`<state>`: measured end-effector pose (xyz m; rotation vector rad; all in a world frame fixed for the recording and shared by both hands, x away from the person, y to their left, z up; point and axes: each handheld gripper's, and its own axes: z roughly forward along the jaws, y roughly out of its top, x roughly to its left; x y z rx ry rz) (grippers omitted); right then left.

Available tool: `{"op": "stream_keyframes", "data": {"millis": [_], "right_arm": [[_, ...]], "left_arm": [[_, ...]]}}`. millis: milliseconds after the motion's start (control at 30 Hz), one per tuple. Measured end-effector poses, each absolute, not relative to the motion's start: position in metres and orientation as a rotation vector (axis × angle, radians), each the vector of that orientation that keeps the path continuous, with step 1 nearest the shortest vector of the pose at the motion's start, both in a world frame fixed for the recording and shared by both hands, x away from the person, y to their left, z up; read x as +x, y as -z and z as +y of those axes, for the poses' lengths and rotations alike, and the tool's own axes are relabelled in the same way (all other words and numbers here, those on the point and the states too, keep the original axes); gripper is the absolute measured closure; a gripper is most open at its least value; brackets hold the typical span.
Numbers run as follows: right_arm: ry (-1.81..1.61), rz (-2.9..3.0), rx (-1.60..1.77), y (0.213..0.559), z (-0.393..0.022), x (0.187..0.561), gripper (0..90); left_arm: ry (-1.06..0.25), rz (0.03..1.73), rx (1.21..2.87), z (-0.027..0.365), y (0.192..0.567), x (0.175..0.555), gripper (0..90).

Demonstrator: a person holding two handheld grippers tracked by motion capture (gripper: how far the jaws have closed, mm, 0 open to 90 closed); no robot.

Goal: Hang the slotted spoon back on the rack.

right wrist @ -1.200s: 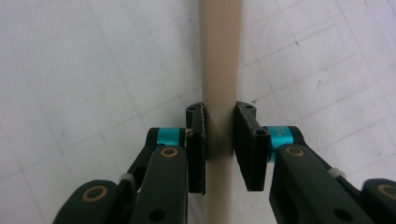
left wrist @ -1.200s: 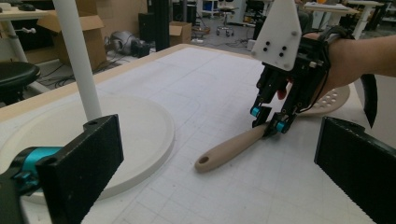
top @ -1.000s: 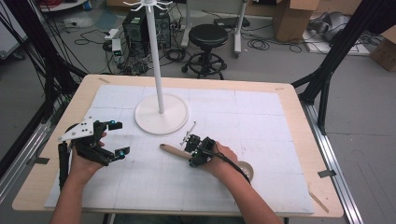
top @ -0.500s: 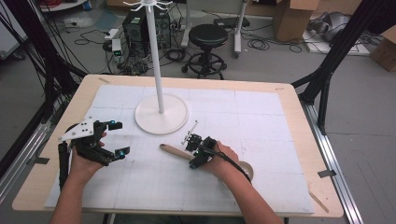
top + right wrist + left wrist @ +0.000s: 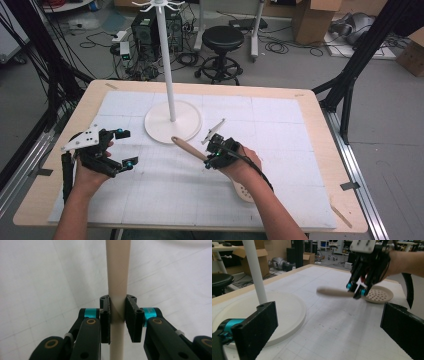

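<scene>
A pale wooden table point(image 5: 320, 107) with rounded corners carries one white gridded mat point(image 5: 280, 120) with a matte, slightly scuffed surface. On the mat's far half stands one white stand point(image 5: 173, 121): a flat round disc base, a slim smooth pole rising from it, and small hooks at the top.

Two black grippers with teal accents sit over the near half. The left gripper point(image 5: 124, 148), near the mat's left edge, has its jaws spread wide with nothing between them. The right gripper point(image 5: 210, 156) has its jaws pressed against both sides of the handle of one beige slotted spoon point(image 5: 342, 293), a smooth matte utensil with a round rod handle and a flat oval bowl pierced with small holes. Its long axis runs diagonally: the handle end points toward the stand's base and stops just short of it, raised off the mat, while the bowl lies near the right forearm.
</scene>
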<state>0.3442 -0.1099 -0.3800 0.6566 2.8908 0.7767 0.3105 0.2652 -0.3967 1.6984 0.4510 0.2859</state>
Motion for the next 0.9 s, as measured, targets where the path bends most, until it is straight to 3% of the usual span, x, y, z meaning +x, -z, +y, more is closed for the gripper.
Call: {"op": "stream_keyframes", "data": {"millis": [300,900], "right_arm": [[-1.075,2.718,0.67,0.323,-0.148,0.343,76.1],[-1.247,2.578,0.646,0.274,-0.169,0.352,76.1]], "left_arm": [[-0.288,0.452,1.697,0.265,0.396,0.31,1.7],[-0.288,0.449,1.697,0.265,0.396,0.31,1.6]]}}
